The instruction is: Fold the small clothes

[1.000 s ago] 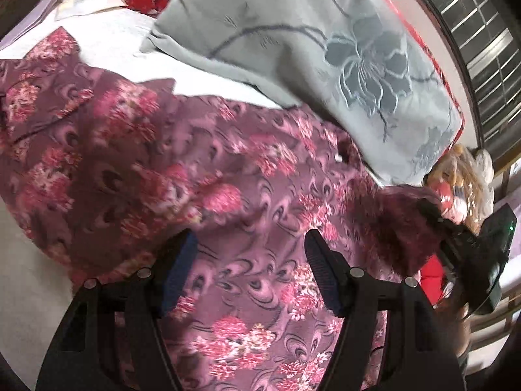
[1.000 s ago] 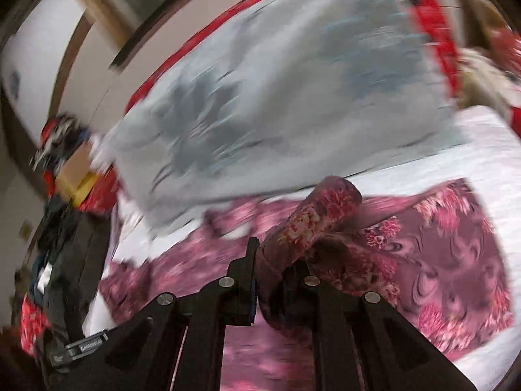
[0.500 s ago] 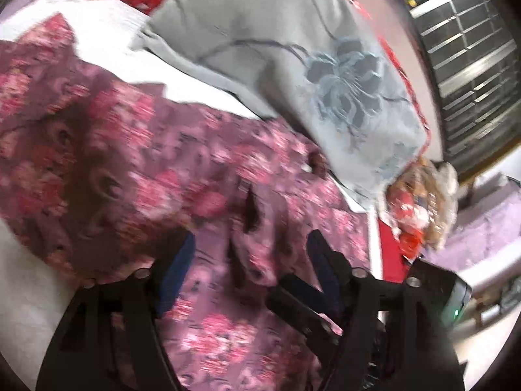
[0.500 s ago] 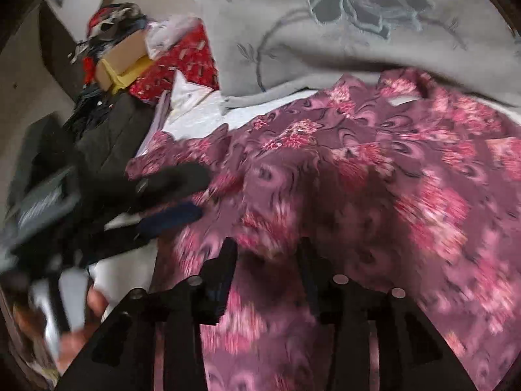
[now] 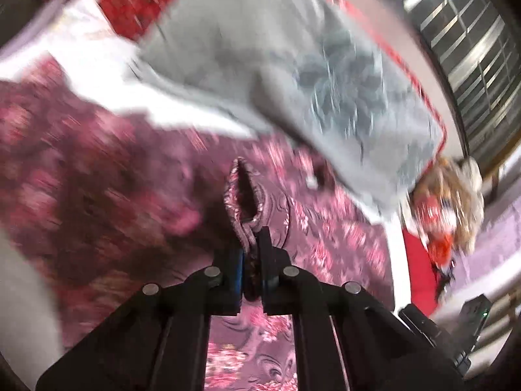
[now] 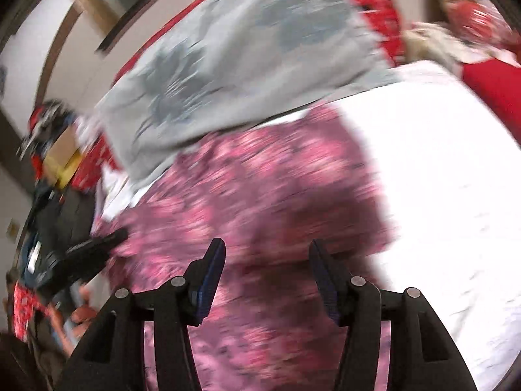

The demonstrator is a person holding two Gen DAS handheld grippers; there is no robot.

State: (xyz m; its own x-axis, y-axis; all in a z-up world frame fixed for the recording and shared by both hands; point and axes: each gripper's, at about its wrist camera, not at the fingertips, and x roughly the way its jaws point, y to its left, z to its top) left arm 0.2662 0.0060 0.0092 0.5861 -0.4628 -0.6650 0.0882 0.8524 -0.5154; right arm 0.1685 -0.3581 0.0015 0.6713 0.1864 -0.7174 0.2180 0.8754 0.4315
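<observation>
- Left tongs point(image 5: 250, 251): lower centre of the left wrist view, jaws drawn fully together on a raised fold of the floral garment point(image 5: 136, 202). The pinched fold stands up from the jaws as a narrow loop at frame centre.
- Right tongs point(image 6: 267, 260): lower centre of the right wrist view. The jaws have just been opening and now stand apart, with nothing between the pads; the blue pad faces are visible on both fingers point(image 6: 211, 270). The tongs hang above the garment and grip none of it.
- Floral garment point(image 6: 260, 189): maroon and pink print, spread flat on the white bed sheet point(image 6: 439, 179). In the left wrist view it fills the centre and left of the frame; in the right wrist view it occupies the centre, with bare sheet to its right.
- Grey floral pillow point(image 5: 293, 65): upper centre of the left wrist view, lying just beyond the garment, its lower edge overlapping the garment's far edge.
- In the right wrist view the left tongs show as a dark blurred shape at the lower left edge, at the garment's left border.
- Both views are motion-blurred; fine detail of the cloth cannot be resolved.
</observation>
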